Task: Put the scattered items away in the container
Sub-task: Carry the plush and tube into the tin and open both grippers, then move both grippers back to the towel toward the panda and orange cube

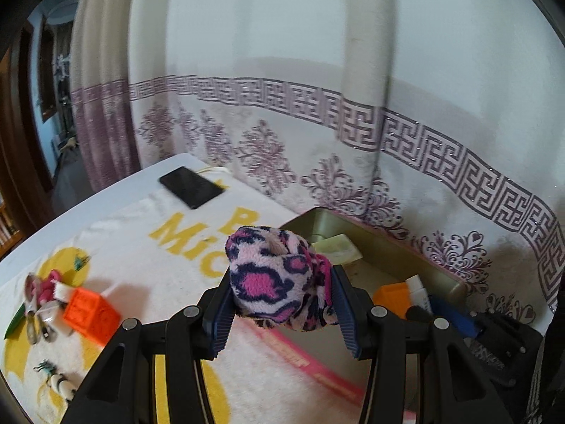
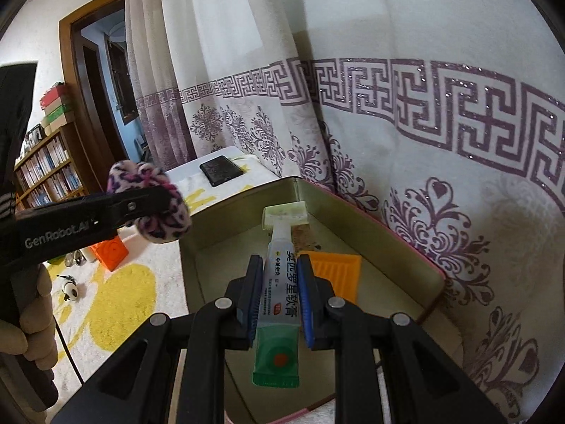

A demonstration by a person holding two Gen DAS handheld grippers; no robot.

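Gripping a rolled pink leopard-print fleece sock [image 1: 273, 279] between its pads, the left gripper [image 1: 282, 314] hangs above the towel, just left of the metal tin [image 1: 385, 243]; an orange block [image 1: 92, 312] lies further left. Right wrist view: right gripper [image 2: 279, 300] pinches an ointment tube [image 2: 280, 282] over the tin's inside

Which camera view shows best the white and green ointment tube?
The right wrist view. There the white and green ointment tube lies full length between the right gripper fingers, over the open metal tin. The left wrist view shows only a pale cap-like piece inside the tin, perhaps its end; I cannot tell.
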